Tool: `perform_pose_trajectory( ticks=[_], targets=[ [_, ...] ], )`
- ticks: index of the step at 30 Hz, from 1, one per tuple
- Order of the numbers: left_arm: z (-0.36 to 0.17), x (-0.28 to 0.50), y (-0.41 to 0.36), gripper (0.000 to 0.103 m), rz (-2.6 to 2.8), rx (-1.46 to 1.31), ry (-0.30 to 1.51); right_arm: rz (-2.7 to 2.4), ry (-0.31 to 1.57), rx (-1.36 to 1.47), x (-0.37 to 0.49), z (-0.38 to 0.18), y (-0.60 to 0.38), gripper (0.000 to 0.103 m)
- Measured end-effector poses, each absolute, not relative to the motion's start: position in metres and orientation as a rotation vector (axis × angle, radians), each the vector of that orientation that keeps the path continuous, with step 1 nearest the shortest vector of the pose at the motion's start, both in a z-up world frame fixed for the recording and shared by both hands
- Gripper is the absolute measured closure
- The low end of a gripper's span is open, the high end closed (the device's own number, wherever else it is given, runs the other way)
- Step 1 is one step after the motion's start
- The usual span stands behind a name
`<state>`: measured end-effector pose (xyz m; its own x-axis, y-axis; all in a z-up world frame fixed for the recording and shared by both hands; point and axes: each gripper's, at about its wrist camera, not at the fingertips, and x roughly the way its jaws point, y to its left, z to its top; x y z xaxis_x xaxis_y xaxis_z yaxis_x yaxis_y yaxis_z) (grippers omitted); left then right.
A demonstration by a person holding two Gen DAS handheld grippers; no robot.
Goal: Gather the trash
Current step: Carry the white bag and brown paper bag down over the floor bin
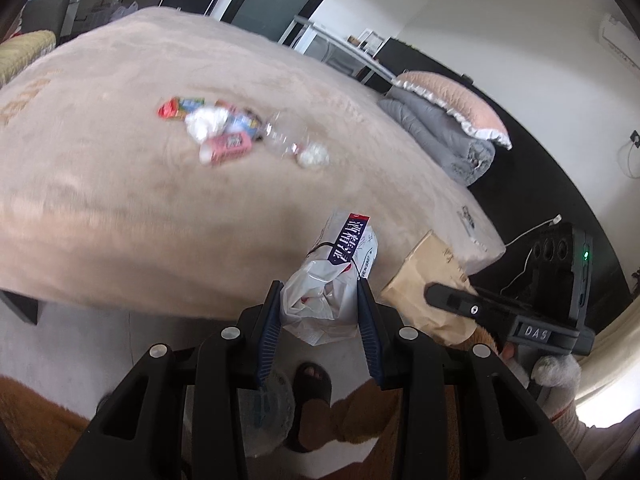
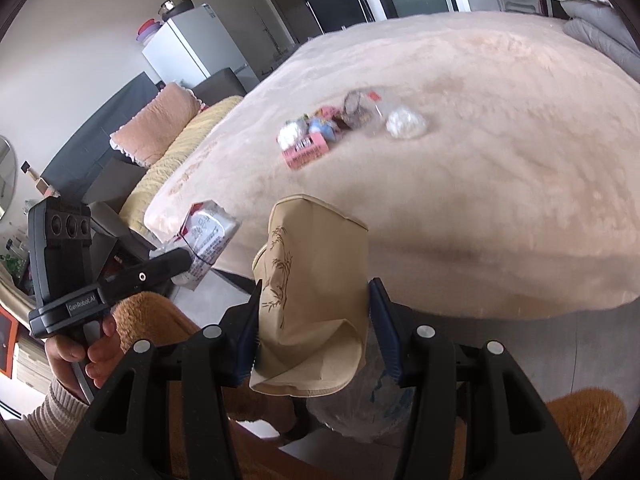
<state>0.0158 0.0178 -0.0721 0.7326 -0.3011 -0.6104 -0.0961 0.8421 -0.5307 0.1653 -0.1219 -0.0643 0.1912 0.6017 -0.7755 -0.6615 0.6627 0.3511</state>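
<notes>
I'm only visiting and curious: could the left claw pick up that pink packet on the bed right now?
Probably not yet. The left claw is already shut on a white plastic package, and the pink packet lies well ahead on the bed. Nothing blocks the path, but the claw is full.

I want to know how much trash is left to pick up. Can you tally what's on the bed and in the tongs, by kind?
Crumpled white tissue wads on the bed: 2
Clear plastic bottle: 1
Pink packet: 1
Other colourful wrappers: blurred, count unclear
White plastic bag, left tongs: 1
Tan paper bag, right tongs: 1
Total countable: 6

Black gripper [image 1: 319,312], blue ribbed pads [image 1: 269,332], silver screws.
</notes>
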Motion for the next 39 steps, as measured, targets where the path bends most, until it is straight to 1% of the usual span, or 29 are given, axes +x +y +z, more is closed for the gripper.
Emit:
perform_pose_trajectory(
  ticks=[9, 17, 30, 39],
  targets=[
    [-0.115, 0.013, 0.012, 0.068, -0.083, -0.574, 0.861, 0.850, 1.184, -0.086, 0.163, -0.112, -0.126, 0.053],
    [-0.159, 0.020, -0.002, 0.068, -0.091, -0.539, 1.021, 0.797, 1.307, -0.111, 0.163, -0.155, -0.123, 0.053],
    [-0.230, 0.033, -0.005, 0.068, -0.016, -0.605, 1.256, 0.647, 1.587, -0.093, 0.180, -0.234, -0.122, 0.053],
    [-0.275, 0.037, -0.011, 0.068, -0.003, -0.639, 1.400, 0.585, 1.693, -0.064, 0.181, -0.273, -0.116, 0.052]
  ],
)
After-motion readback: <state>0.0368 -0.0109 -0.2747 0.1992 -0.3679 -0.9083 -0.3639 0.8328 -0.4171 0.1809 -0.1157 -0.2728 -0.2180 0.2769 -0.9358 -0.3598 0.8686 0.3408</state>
